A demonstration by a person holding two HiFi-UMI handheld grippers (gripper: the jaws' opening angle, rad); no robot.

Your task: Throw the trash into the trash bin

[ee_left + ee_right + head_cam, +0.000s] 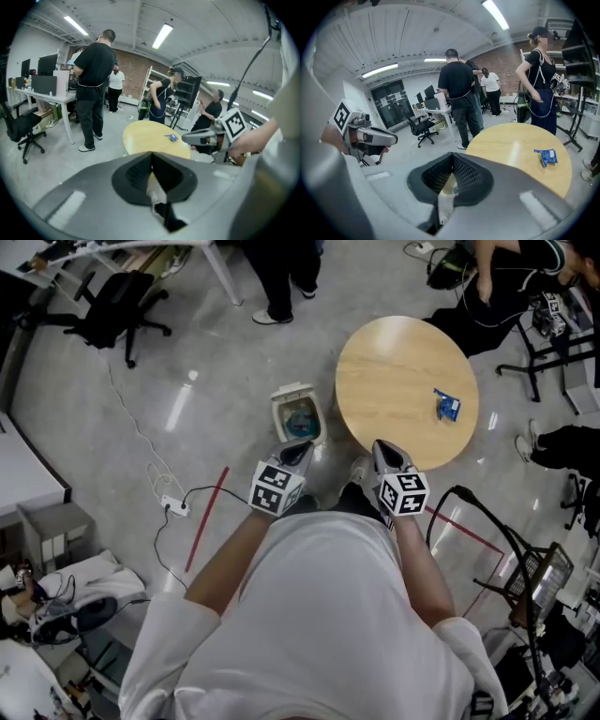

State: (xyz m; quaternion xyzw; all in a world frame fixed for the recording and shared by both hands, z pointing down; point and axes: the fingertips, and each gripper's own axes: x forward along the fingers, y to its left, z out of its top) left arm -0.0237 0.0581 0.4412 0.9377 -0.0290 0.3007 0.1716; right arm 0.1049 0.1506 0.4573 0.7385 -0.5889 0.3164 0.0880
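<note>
Plainly, the task stands at its approach step, with nothing picked up yet. The blue wrapper [447,406] lies flat on the round wooden table [394,381], toward its far right side and well apart from both tools. The trash bin [279,420] stands on the floor just beside the table's left edge, its lid raised and something blue already inside. The person holds the left gripper [298,452] over the floor near the bin and the right gripper [384,451] at the table's near edge. Each gripper view shows its jaws pressed together at the tips with nothing between them, so both tools are closed and empty. The right gripper looks the better placed for the wrapper. The next move probably calls for parting its jaws, reaching across the tabletop, and lowering them to straddle the thin packet. Since the packet lies flat, the pads may need to catch a raised edge before closing. The carry to the bin's opening would follow.
</note>
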